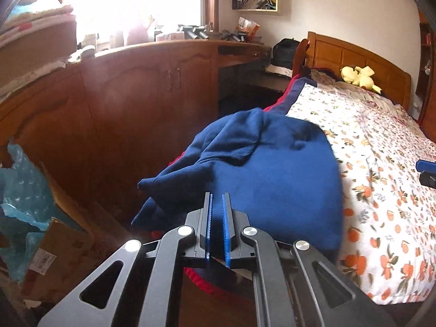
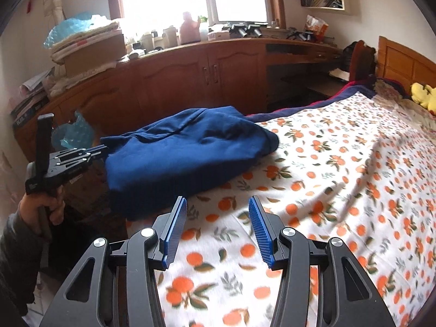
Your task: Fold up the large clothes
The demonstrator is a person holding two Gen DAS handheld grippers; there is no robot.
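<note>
Blue garment (image 2: 188, 152) bunched at bed (image 2: 340, 190) left edge, partly overhanging. L gripper (image 1: 217, 200) pads nearly together, nothing visibly between. R gripper (image 2: 218, 204) half-open, empty, above bedspread.

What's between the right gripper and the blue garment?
Nothing but bare orange-print bedspread between the right gripper and the blue garment, per the right wrist view.
</note>
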